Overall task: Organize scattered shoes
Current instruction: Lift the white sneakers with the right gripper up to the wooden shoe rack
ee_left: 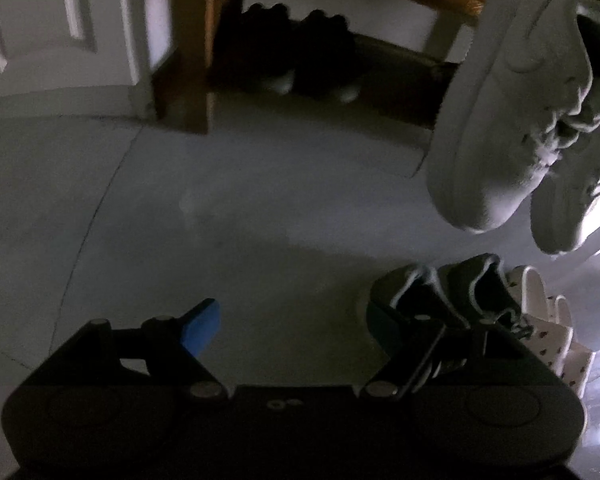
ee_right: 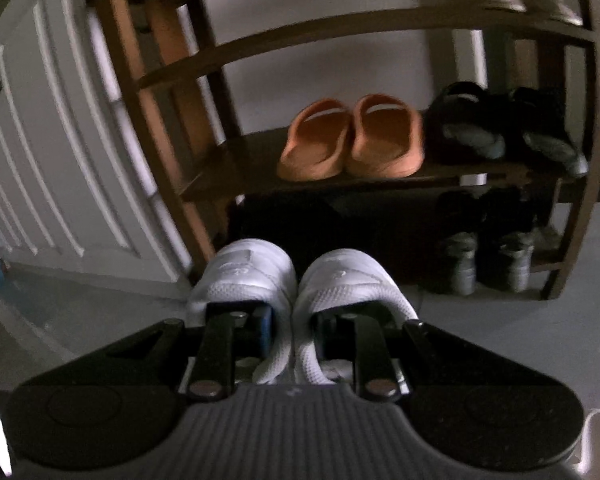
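A wooden rack point(ee_right: 364, 28) fills the right wrist view, standing on a grey floor point(ee_left: 180, 208) beside a white panelled door point(ee_right: 40, 160). On its middle shelf a pair of orange slides point(ee_right: 352, 140) sits with heels outward, and just beside them, to the right, dark sandals point(ee_right: 504, 128). Lower down on the right stand dark shoes point(ee_right: 488, 248) with grey heels; they are too dim to describe further.

A pair of white sneakers point(ee_right: 300, 280) hangs in front of the rack, side by side and touching, heels toward the camera. The right gripper point(ee_right: 296, 344) is clamped on them: one finger reaches into each shoe, pinching the two inner walls together. In the left wrist view the same sneakers point(ee_left: 508, 120) hang in the air at upper right, toes down, clear of the floor.

On the floor at lower right of that view lie dark sneakers point(ee_left: 460, 292) with pale trim, and next to them white perforated clogs point(ee_left: 548, 332).

The left gripper point(ee_left: 300, 328) stands with its jaws wide apart and nothing between them; its blue pad point(ee_left: 202, 326) shows on the left, while the right finger overlaps the dark sneakers in the picture.
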Demonstrator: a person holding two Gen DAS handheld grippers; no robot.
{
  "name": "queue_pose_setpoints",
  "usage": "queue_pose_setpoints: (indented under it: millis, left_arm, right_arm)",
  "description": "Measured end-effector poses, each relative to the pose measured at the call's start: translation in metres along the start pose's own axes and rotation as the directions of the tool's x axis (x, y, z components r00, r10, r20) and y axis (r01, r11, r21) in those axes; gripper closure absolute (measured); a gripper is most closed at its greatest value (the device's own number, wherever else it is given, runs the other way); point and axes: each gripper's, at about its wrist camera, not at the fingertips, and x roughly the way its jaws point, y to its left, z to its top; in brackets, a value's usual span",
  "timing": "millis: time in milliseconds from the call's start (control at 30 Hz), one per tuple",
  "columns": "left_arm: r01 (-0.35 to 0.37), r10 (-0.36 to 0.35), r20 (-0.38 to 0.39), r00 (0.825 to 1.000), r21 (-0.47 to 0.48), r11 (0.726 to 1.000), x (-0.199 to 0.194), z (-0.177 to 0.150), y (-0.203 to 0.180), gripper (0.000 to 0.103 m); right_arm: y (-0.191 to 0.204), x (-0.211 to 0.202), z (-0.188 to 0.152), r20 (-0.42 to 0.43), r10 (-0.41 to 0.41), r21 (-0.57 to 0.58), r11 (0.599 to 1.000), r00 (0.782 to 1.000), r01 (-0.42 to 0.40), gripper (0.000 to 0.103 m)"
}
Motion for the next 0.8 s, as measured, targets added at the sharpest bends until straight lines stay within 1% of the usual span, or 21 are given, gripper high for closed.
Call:
queue_pose_setpoints:
  millis: [133,233,300,333,400,433,467,533,567,600,633,700,800]
  left_arm:
    - [0.024,-0.024,-0.001,1.0,0.043,0.999,-0.002,0.01,-0.017,0.022]
    - [0.077,-0.074,-0.042,0.996,0.084,0.994,-0.012,0.033,-0.039,0.022]
    - [0.092,-0.088,-0.051,0.995,0.088,0.992,-0.028,0.054,-0.052,0.022]
    - [0.09,-0.086,-0.046,0.995,0.086,0.992,-0.037,0.063,-0.057,0.022]
    - [0.05,-0.049,-0.008,0.999,0.094,0.994,-0.074,0.104,-0.076,0.022]
    - [0.027,-0.027,0.002,1.0,0.1,0.995,-0.085,0.116,-0.081,0.022]
    - [-0.001,-0.001,0.015,1.0,0.105,0.994,-0.101,0.134,-0.089,0.022]
    - [-0.032,0.03,0.022,0.999,0.102,0.994,-0.136,0.172,-0.104,0.022]
    - [-0.033,0.032,0.01,0.999,0.089,0.995,-0.16,0.198,-0.112,0.022]
    - [-0.032,0.032,-0.003,0.999,0.084,0.996,-0.179,0.219,-0.118,0.022]
    - [-0.035,0.035,-0.008,0.999,0.086,0.996,-0.193,0.232,-0.121,0.022]
    - [-0.056,0.058,-0.02,0.998,0.089,0.994,-0.232,0.266,-0.13,0.022]
    - [-0.067,0.071,-0.046,0.996,0.083,0.994,-0.283,0.308,-0.135,0.022]
  right_arm:
    - [-0.009,-0.015,0.031,0.041,-0.009,-0.031,0.999,0.999,0.011,0.08]
    - [-0.015,-0.034,0.067,0.05,-0.017,-0.044,0.999,0.999,0.02,0.08]
    - [-0.017,-0.045,0.087,0.055,-0.02,-0.05,0.999,0.998,0.023,0.08]
    - [-0.018,-0.056,0.108,0.052,-0.018,-0.055,0.998,0.998,0.021,0.08]
    - [-0.016,-0.066,0.136,0.042,-0.018,-0.07,0.997,0.999,0.021,0.08]
    - [-0.015,-0.07,0.146,0.036,-0.018,-0.077,0.997,0.999,0.021,0.08]
    - [-0.009,-0.081,0.182,0.004,-0.013,-0.102,0.995,1.0,0.013,0.08]
    - [-0.003,-0.089,0.206,-0.013,-0.009,-0.125,0.992,1.0,0.007,0.08]
    - [0.003,-0.096,0.23,-0.026,-0.007,-0.145,0.989,1.0,0.003,0.08]
    - [0.013,-0.106,0.267,-0.045,0.0,-0.158,0.987,0.999,-0.007,0.08]
    - [0.015,-0.108,0.27,-0.047,0.001,-0.159,0.987,0.999,-0.009,0.08]
    - [0.031,-0.122,0.317,-0.07,0.014,-0.156,0.987,0.997,-0.025,0.08]
    - [0.058,-0.141,0.388,-0.105,0.037,-0.147,0.988,0.994,-0.052,0.08]
